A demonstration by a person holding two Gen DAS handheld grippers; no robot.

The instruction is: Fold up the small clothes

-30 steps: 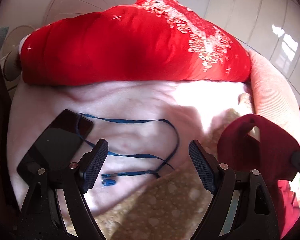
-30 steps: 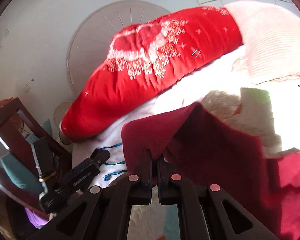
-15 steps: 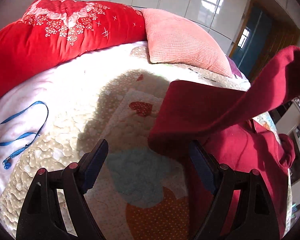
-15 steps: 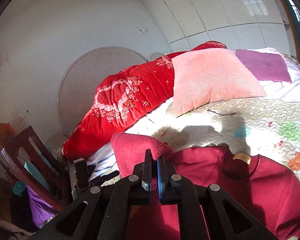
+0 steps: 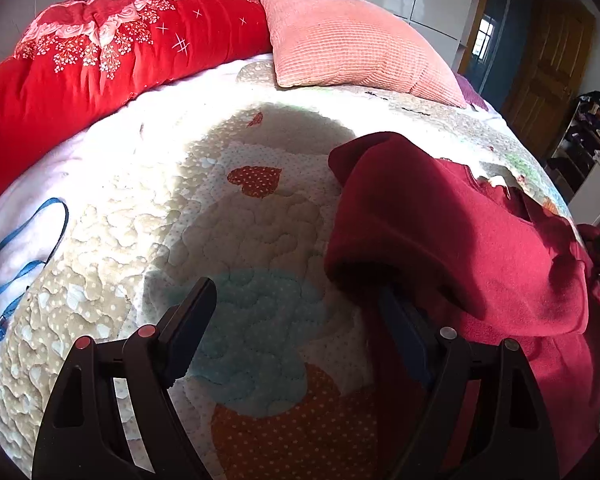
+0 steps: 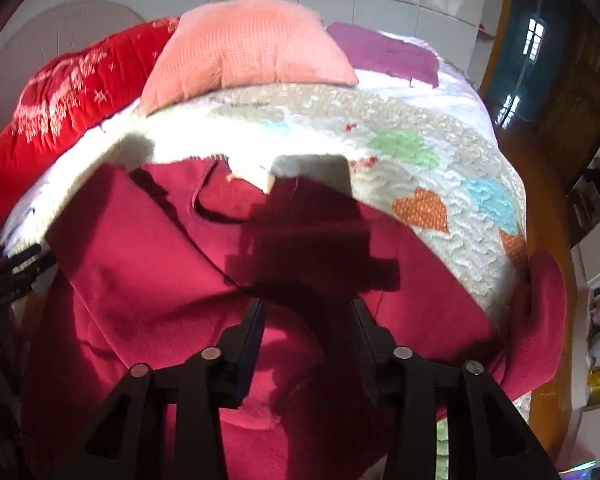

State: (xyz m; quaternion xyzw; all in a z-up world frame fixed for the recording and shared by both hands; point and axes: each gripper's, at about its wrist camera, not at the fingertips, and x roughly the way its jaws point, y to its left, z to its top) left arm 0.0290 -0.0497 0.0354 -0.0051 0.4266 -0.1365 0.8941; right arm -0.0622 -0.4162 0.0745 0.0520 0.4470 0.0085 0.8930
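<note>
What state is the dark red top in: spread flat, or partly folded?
Partly folded: one sleeve lies across the dark red top, while the other hangs off the bed edge.

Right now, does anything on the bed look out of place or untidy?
Yes. The dark red top is only partly folded: one sleeve lies across its body, while the other sleeve hangs over the quilt's edge. A blue lanyard also lies loose on the bed, away from the clothes.

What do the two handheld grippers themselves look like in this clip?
Both the left gripper and the right gripper have matte black plastic frames with triangular cut-outs, round silver pivot pins and flat dark textured finger pads. No cables, sleeves or markings are visible.
</note>
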